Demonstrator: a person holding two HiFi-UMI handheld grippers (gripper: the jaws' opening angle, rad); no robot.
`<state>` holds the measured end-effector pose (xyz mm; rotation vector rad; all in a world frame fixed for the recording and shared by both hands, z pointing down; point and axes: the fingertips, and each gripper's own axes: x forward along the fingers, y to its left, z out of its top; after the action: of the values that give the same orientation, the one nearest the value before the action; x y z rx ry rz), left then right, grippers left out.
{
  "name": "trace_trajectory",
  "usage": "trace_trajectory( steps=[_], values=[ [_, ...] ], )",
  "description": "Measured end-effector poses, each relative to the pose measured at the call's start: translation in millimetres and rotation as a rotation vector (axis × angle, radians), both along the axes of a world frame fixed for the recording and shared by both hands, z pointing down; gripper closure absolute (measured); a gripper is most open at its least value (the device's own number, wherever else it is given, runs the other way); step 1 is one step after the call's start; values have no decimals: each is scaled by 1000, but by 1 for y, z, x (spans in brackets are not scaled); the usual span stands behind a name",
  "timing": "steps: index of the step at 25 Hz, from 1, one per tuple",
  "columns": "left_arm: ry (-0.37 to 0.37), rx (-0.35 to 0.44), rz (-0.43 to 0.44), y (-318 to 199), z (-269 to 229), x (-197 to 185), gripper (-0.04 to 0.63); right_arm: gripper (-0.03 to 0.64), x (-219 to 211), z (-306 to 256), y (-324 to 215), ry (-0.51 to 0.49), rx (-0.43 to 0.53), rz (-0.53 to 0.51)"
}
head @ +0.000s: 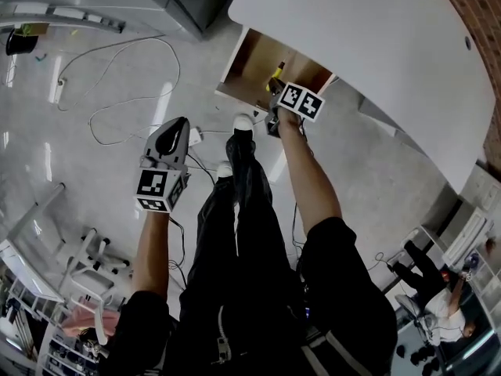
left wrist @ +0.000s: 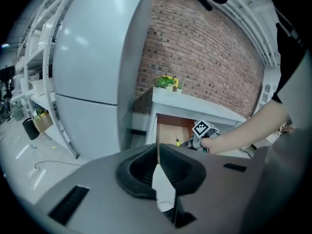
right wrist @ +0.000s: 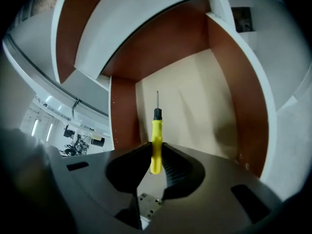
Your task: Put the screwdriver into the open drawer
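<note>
My right gripper [head: 275, 86] is shut on a screwdriver [right wrist: 155, 140] with a yellow handle, gripped near its butt end. The black collar and thin metal shaft point forward into the open drawer [right wrist: 195, 106], over its beige floor. In the head view the screwdriver [head: 279, 71] hangs over the brown drawer [head: 254, 57], which stands out from under the white desk. My left gripper [head: 178, 124] hangs lower and to the left, over the floor, well away from the drawer. Its jaws [left wrist: 157, 150] meet with nothing between them. It looks across at the drawer [left wrist: 168, 129] and the right gripper.
The white desk top [head: 368, 45] overhangs the drawer, with a small plant [left wrist: 165, 82] on it against a brick wall. A tall grey cabinet [left wrist: 97, 72] stands left of the desk. Cables [head: 117, 108] trail over the floor. The person's legs [head: 243, 210] are below the drawer.
</note>
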<state>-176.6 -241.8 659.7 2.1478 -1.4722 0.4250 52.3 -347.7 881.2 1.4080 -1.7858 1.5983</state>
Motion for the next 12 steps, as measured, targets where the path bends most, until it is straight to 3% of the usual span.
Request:
trace_trajectory(
  steps=[12],
  values=[
    [-8, -56, -34, 7, 33, -15, 560, 538, 6, 60, -2, 10, -228, -21]
  ],
)
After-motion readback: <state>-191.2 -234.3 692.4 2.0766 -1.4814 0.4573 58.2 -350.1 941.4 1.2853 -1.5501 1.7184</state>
